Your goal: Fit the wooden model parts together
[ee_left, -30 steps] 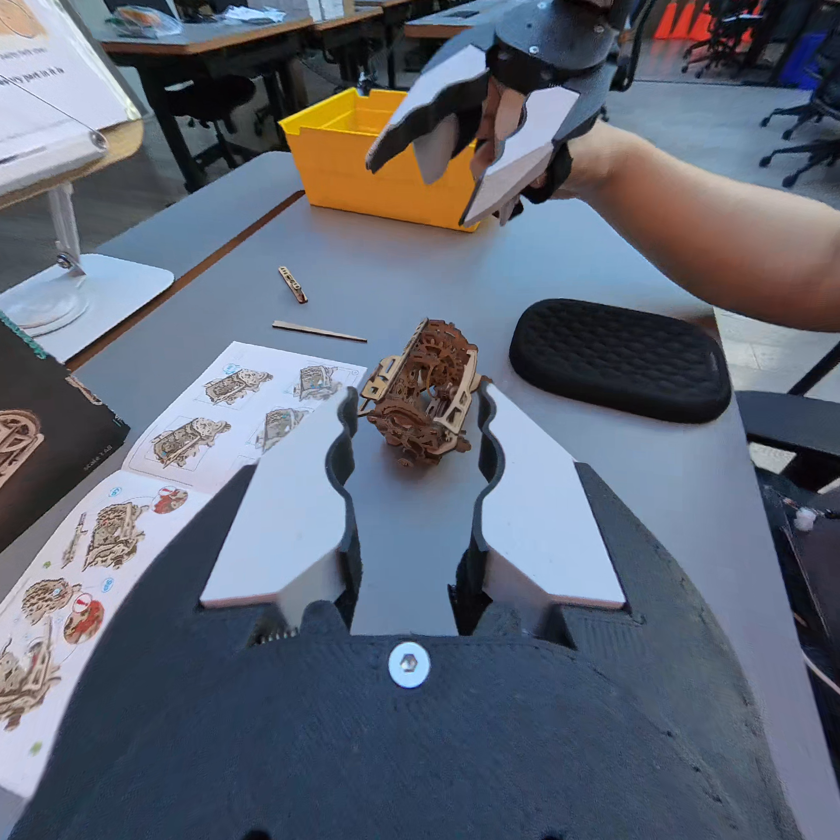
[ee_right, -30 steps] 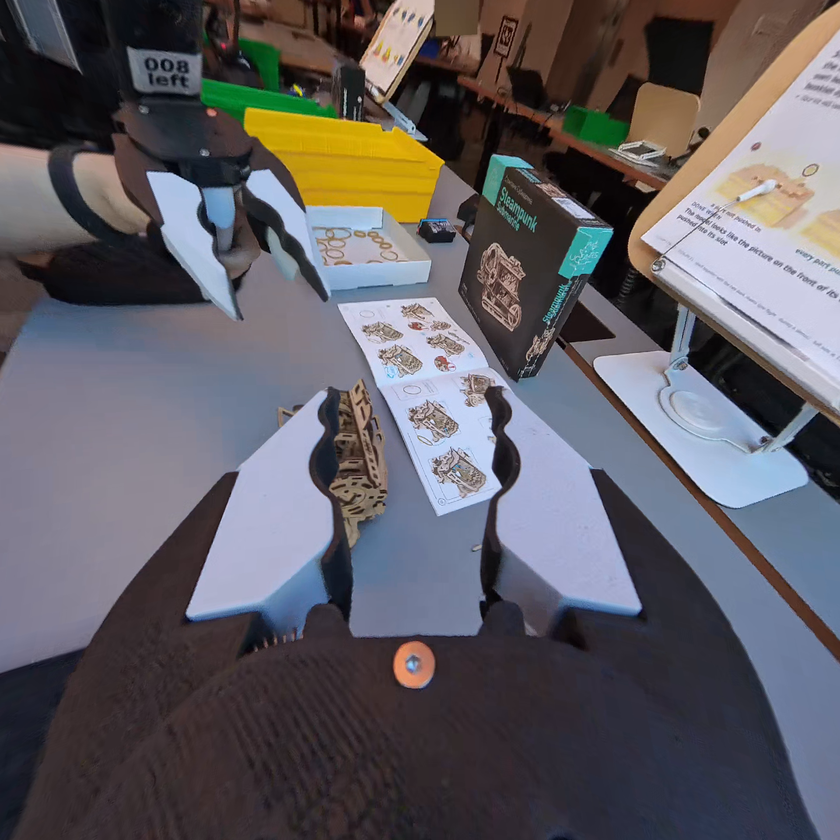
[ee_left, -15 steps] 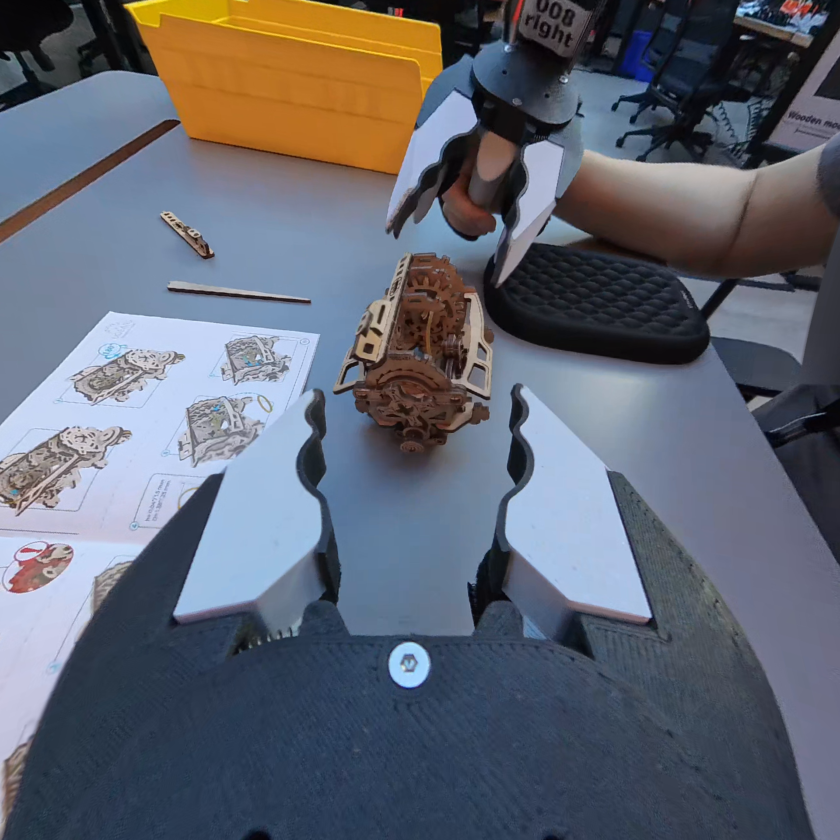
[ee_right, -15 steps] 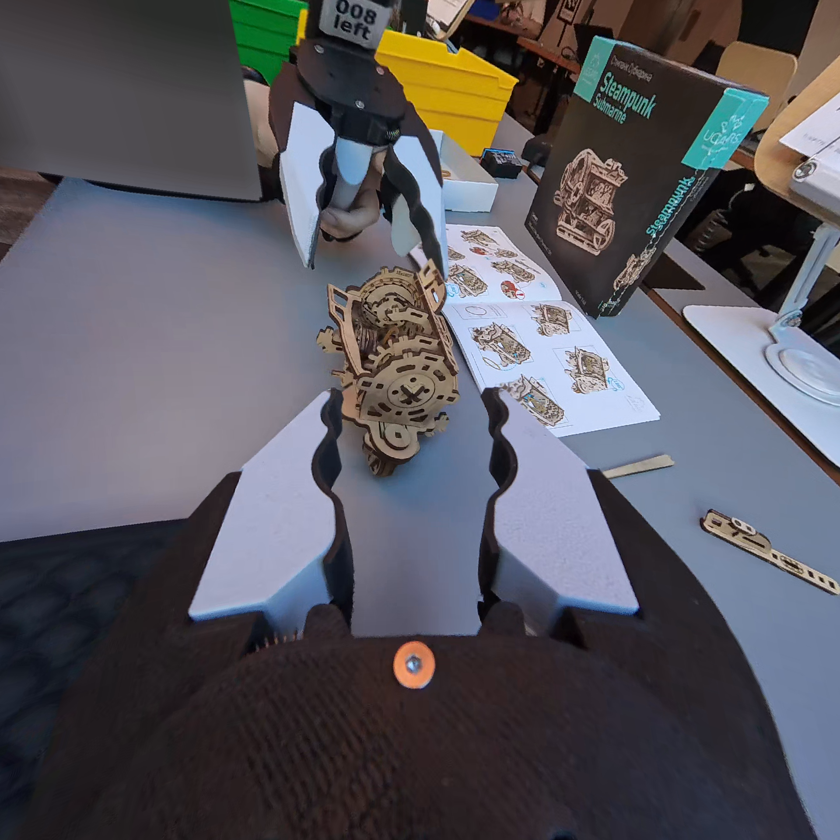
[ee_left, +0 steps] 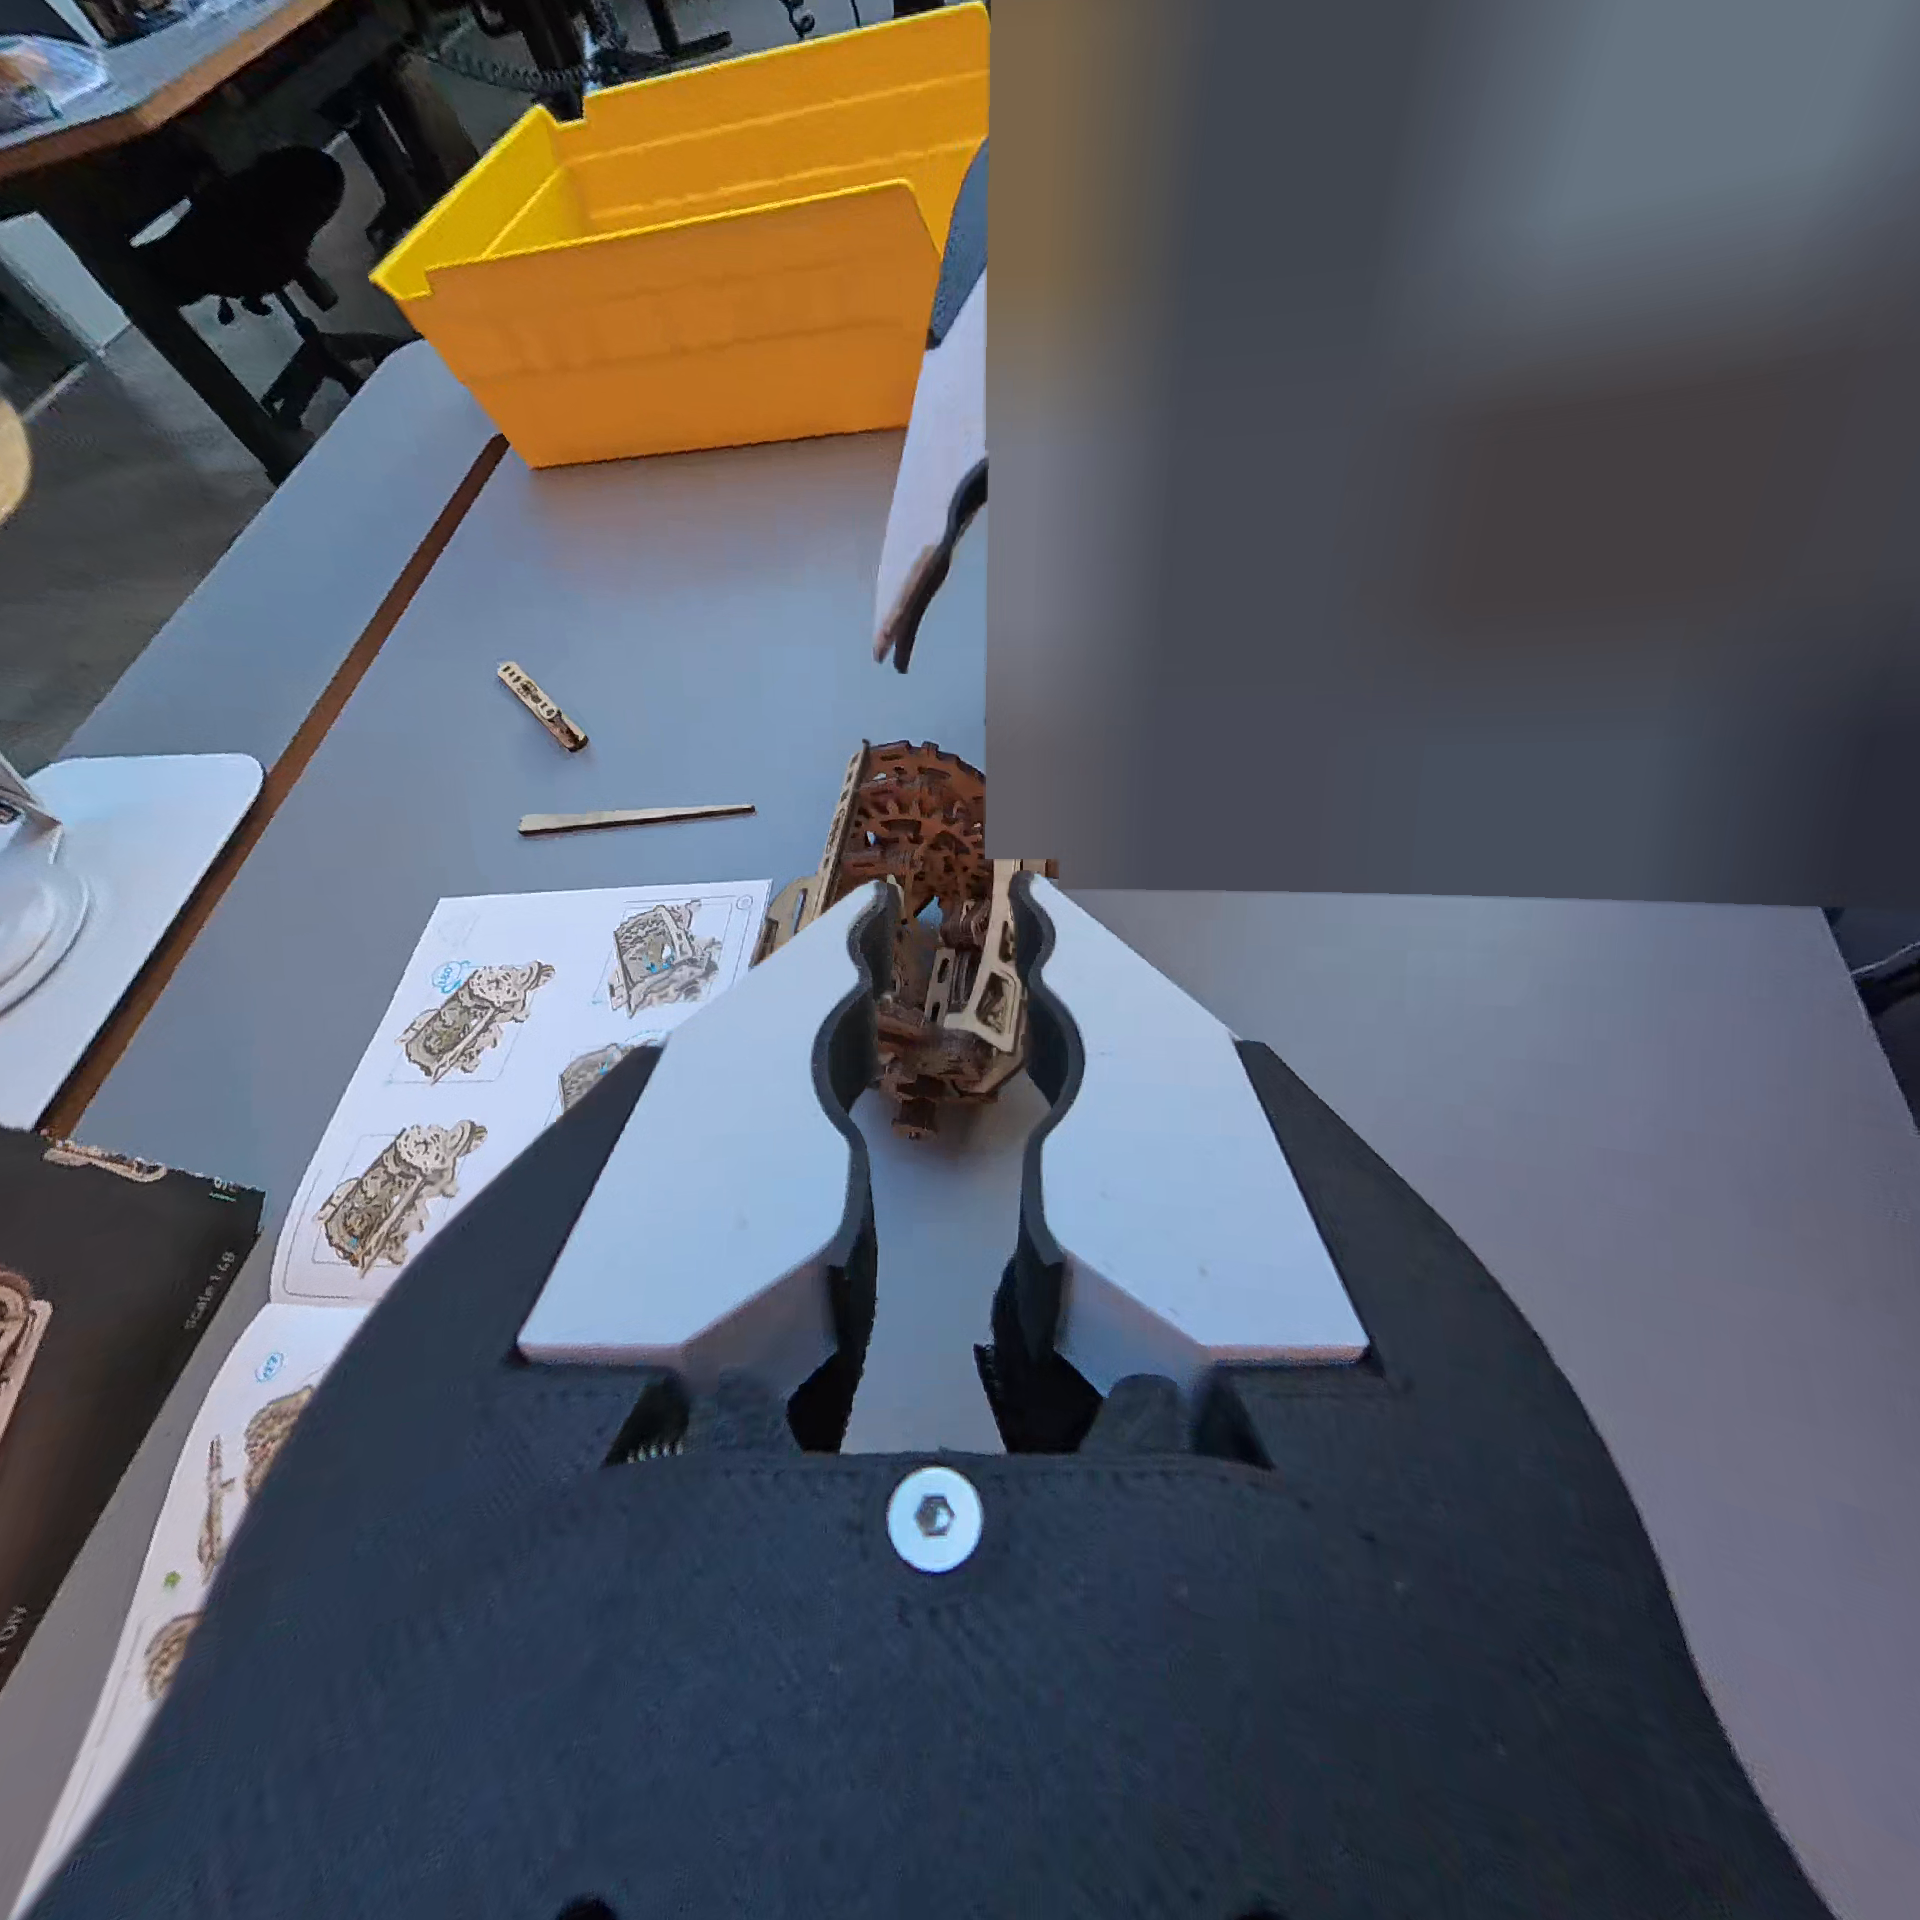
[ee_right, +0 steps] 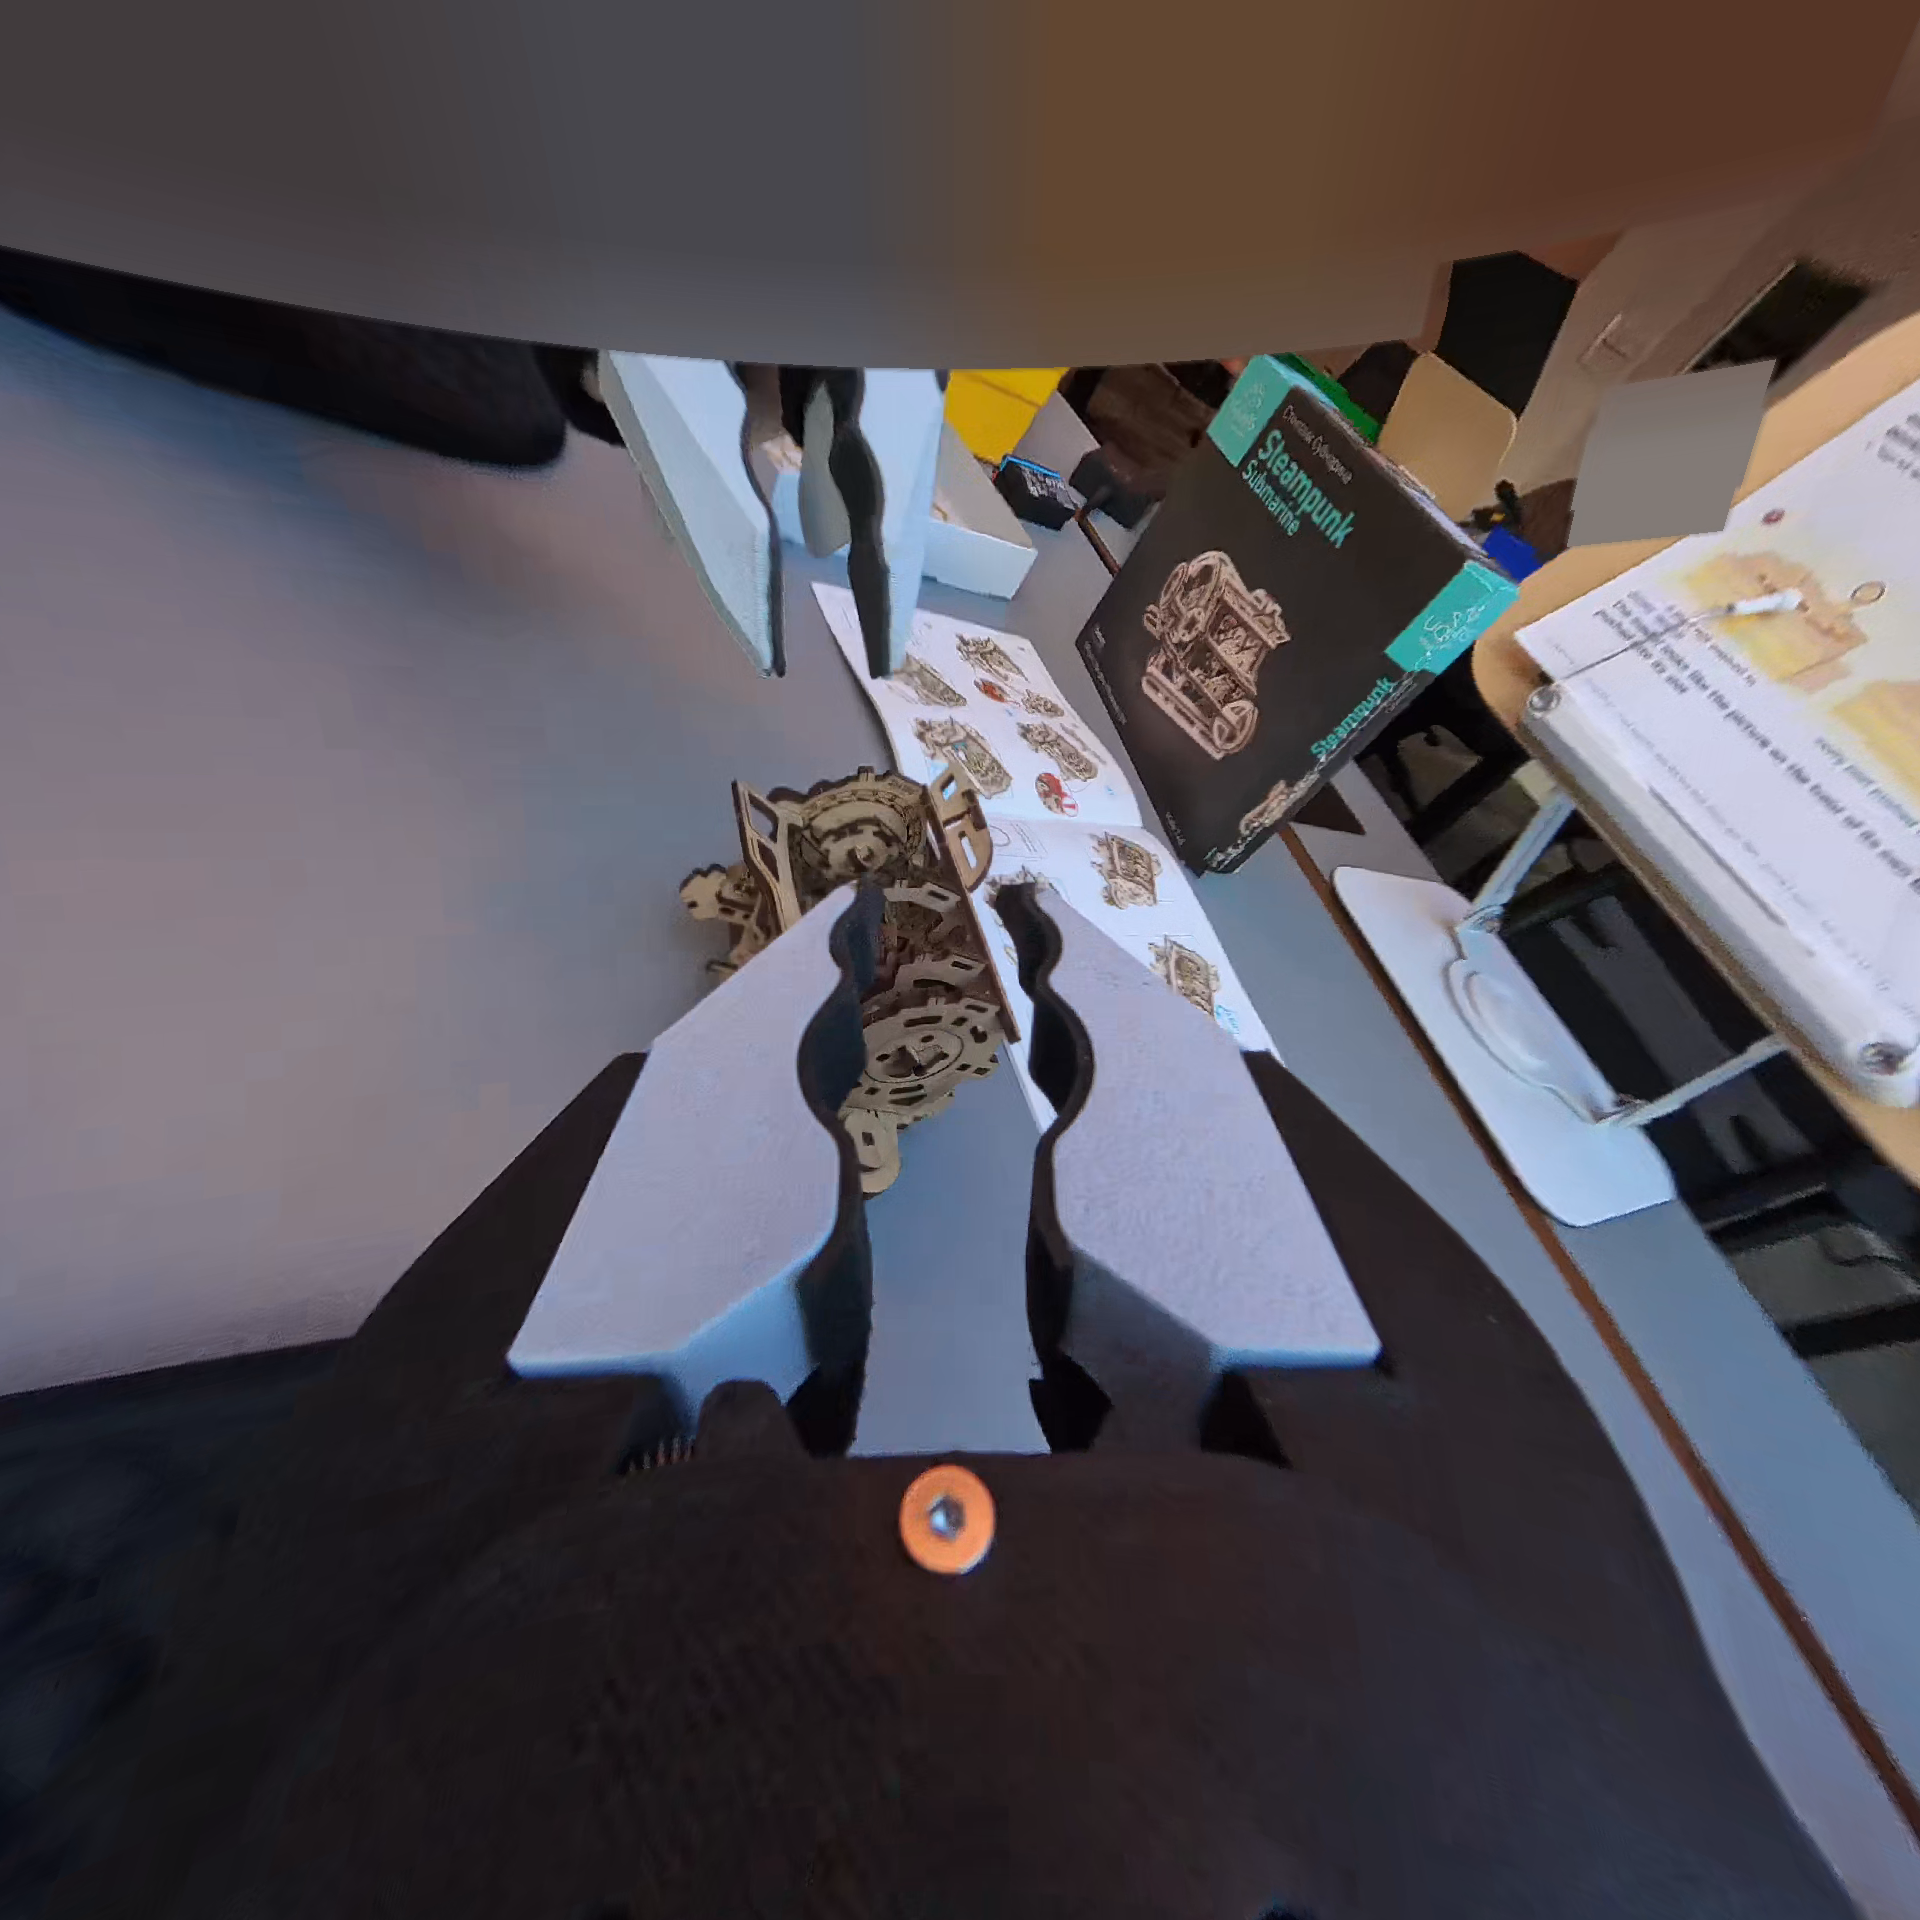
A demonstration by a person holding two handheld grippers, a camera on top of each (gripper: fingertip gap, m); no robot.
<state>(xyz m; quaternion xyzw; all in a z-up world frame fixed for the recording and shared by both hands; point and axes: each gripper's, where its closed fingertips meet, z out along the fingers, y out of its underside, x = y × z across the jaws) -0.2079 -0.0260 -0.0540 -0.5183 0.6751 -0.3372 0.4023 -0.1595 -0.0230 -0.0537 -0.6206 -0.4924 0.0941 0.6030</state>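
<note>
A partly built wooden gear model (ee_left: pixel 920 810) lies on the grey table (ee_left: pixel 1455 1143), just beyond my left gripper's tips. My left gripper (ee_left: pixel 956 896) has its jaws narrowed to a small gap, with nothing between them. In the right wrist view it (ee_right: pixel 826 665) hangs above and behind the model (ee_right: pixel 852 831), apart from it. My right gripper (ee_right: pixel 935 894) is also narrowed to a small gap and empty, close over the model's near end. One right finger (ee_left: pixel 930 468) shows in the left wrist view, above the model. A slotted wooden strip (ee_left: pixel 542 707) and a thin wooden stick (ee_left: pixel 636 819) lie loose to the left.
An instruction booklet (ee_left: pixel 499 997) lies open beside the model, also in the right wrist view (ee_right: pixel 997 727). A yellow bin (ee_left: pixel 675 312) stands at the back. A black kit box (ee_right: pixel 1278 623), a white tray (ee_right: pixel 977 540) and a document stand's white base (ee_right: pixel 1496 1039) line the table's edge. Both grippers' tips are roughly 20 cm from the thin wooden stick (ee_left: pixel 636 819).
Both grippers' jaws have narrowed from wide open to a small gap. Both have moved in closer over the model, which has stayed on the table.
</note>
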